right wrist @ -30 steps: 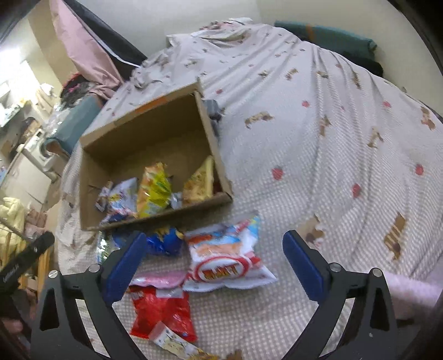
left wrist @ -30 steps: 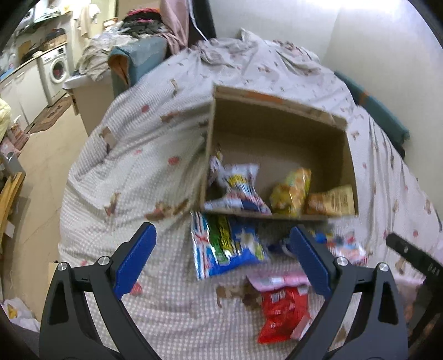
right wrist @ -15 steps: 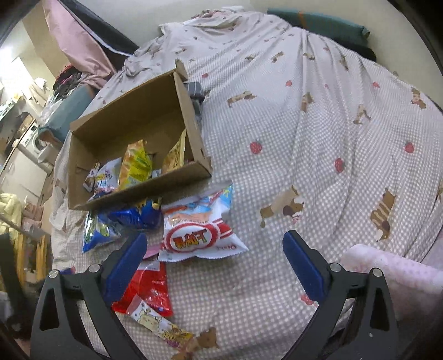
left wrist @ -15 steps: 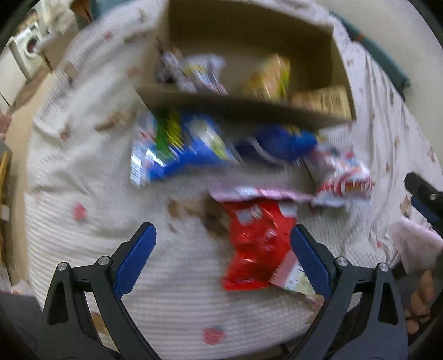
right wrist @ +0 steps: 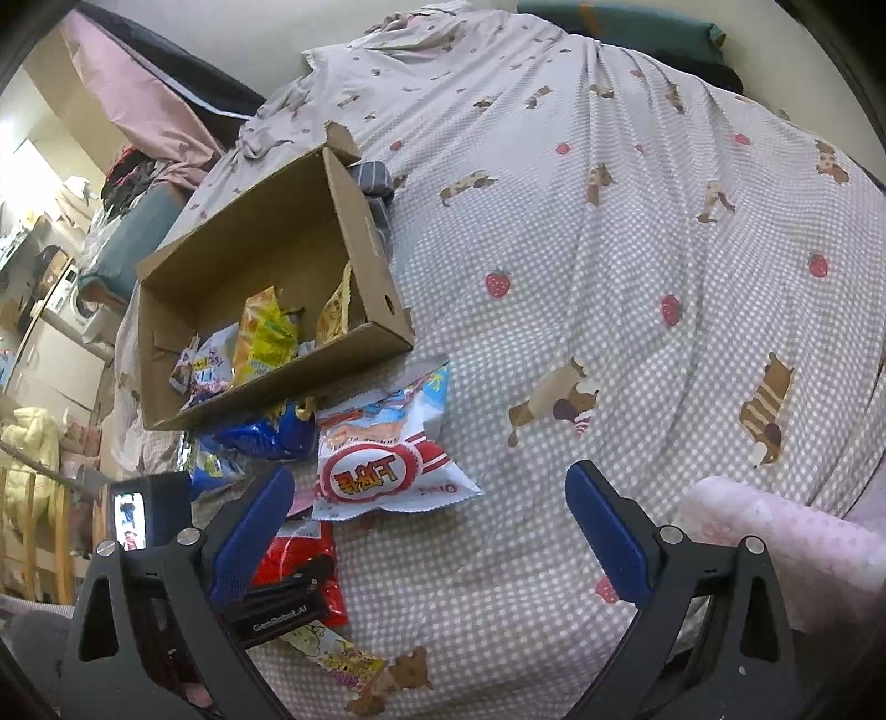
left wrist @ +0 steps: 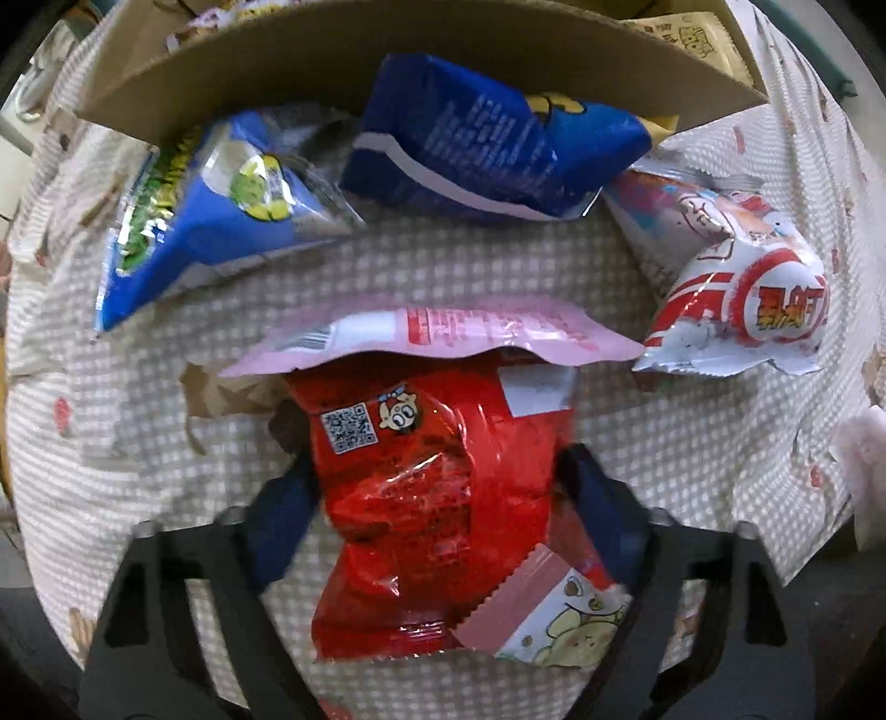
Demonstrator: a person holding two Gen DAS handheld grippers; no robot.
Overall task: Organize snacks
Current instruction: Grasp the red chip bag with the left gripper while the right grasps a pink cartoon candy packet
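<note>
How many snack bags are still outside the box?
6. Green-blue bag on the left, dark blue bag against the box, white-red bag on the right, pink packet in the middle, red bag below it, cartoon packet nearest. More may hide underneath.

Upper end of the red snack bag (left wrist: 437, 498) under the pink packet (left wrist: 443, 332); cardboard box (left wrist: 387, 50) cropped above.

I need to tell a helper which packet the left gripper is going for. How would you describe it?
Start at the cardboard box on the checked bedspread. Loose packets lie before its near wall; nearest the left gripper is the red snack bag. It alone is solid glossy red, with a QR code, partly tucked under a pink packet.
</note>
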